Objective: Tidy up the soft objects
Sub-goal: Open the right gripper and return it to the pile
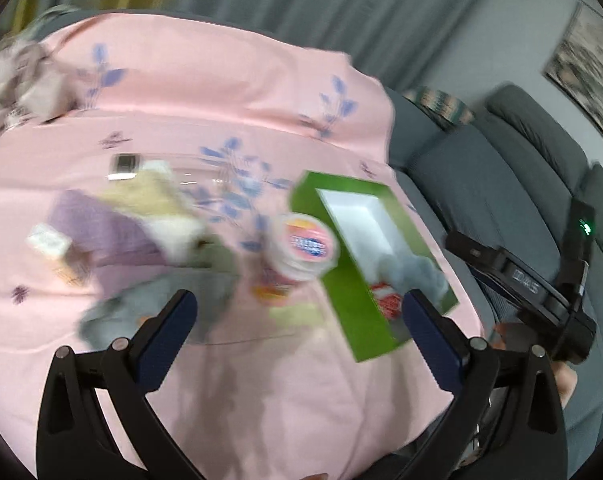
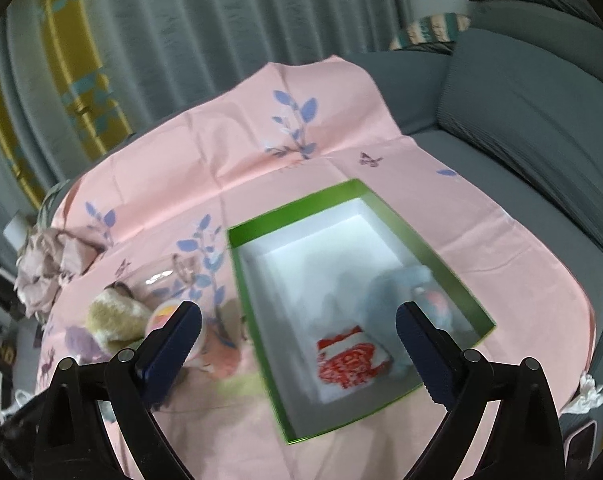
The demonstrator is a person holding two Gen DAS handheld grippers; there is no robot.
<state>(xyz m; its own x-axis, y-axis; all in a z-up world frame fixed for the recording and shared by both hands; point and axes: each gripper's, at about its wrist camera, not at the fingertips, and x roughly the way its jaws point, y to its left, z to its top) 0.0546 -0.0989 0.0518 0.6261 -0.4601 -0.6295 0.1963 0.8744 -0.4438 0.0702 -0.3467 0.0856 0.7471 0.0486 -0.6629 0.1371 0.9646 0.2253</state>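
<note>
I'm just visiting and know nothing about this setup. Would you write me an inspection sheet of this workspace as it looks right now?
Surface: pink floral cloth spread over a table.
Job's things: green box, open, white inside, holding a red-and-white folded item and a pale grey-blue soft thing. Outside it: a tan plush, a purple cloth and a grey soft item, blurred.
Clutter: round tub with a pink-and-yellow lid; small white packet.
Grippers: left gripper and right gripper both open, nothing between the fingers.
Cables: nothing seen.
Surroundings: grey sofa, grey curtains, framed picture.
</note>
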